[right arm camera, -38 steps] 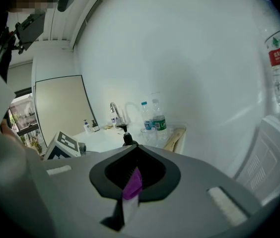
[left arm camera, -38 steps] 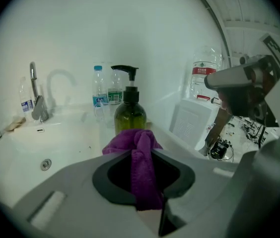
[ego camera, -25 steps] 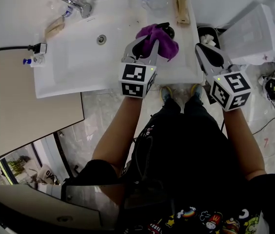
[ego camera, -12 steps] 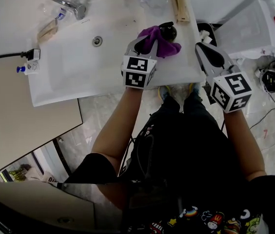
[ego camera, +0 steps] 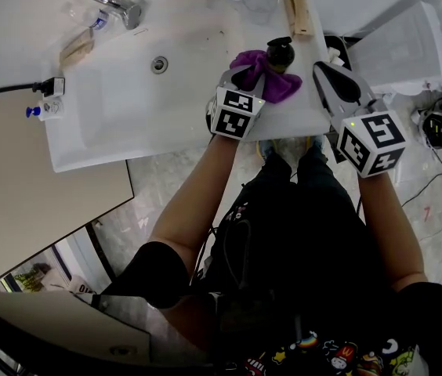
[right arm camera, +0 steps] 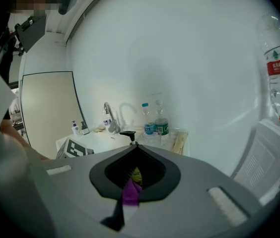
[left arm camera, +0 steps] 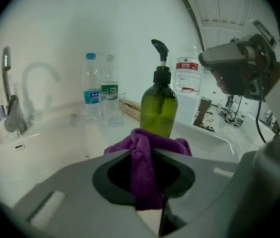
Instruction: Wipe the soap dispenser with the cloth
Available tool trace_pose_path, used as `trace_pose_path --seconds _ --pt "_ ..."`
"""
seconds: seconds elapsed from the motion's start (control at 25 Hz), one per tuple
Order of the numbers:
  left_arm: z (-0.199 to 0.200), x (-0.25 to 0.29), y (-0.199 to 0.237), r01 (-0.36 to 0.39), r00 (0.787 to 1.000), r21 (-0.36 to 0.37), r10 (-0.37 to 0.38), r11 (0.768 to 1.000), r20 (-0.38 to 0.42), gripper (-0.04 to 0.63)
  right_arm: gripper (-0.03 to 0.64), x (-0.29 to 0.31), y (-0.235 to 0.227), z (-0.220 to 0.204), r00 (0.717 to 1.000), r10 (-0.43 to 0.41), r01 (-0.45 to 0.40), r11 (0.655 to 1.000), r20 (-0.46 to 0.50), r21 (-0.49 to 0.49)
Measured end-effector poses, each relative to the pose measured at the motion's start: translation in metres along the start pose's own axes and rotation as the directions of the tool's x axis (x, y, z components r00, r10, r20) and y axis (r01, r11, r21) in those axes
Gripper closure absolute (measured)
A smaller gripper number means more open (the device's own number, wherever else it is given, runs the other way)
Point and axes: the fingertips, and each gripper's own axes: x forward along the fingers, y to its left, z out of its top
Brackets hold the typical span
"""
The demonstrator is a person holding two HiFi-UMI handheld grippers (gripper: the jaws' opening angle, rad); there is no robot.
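Note:
A green soap dispenser (left arm camera: 159, 110) with a black pump stands on the white sink counter (ego camera: 284, 112), near its right end; from above the soap dispenser (ego camera: 279, 52) shows dark. My left gripper (left arm camera: 146, 152) is shut on a purple cloth (left arm camera: 145, 175), which bunches just in front of the bottle's base. In the head view the cloth (ego camera: 272, 81) lies against the dispenser's near side, with the left gripper (ego camera: 249, 78) behind it. My right gripper (ego camera: 329, 70) hangs beside the counter's right edge, shut and holding nothing. The right gripper (right arm camera: 132, 145) points at the dispenser's pump (right arm camera: 128, 133).
A faucet (ego camera: 115, 8) and drain (ego camera: 159, 64) lie left in the basin. Two water bottles (left arm camera: 99, 88) and a glass (left arm camera: 113, 109) stand at the back wall beside a wooden piece (ego camera: 295, 6). A white cabinet (ego camera: 409, 45) and a bin (ego camera: 335, 49) flank the right.
My left gripper has carried the cloth to the right, closer to the dispenser. The right gripper has barely moved.

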Motion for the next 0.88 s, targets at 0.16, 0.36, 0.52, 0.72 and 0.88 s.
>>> trace_pose_path --seconds 0.16,0.36,0.52,0.72,0.88 --pt "0.024 -0.016 0.009 0.002 0.999 -0.005 -0.002 1.0 0.048 0.513 0.592 -0.001 0.0 0.001 1.0 -0.009 0.009 1.0 0.001 0.002" --pt "0.08 -0.04 0.018 -0.007 0.986 0.017 0.005 1.0 0.164 0.513 0.592 -0.008 -0.005 0.003 1.0 -0.029 0.029 1.0 0.009 0.012" --pt "0.105 -0.053 0.039 -0.088 0.976 0.047 0.076 0.995 0.206 0.513 0.592 -0.012 -0.008 0.007 0.999 -0.036 0.036 0.999 0.027 0.021" --pt "0.15 -0.086 0.06 -0.213 0.937 0.087 0.178 0.973 0.299 0.513 0.592 -0.018 -0.009 0.013 0.998 -0.038 0.037 0.999 0.052 0.027" --pt "0.197 -0.115 0.043 -0.268 0.896 0.162 0.183 0.95 0.405 0.513 0.592 -0.023 -0.01 0.016 0.997 -0.035 0.033 0.999 0.068 0.031"
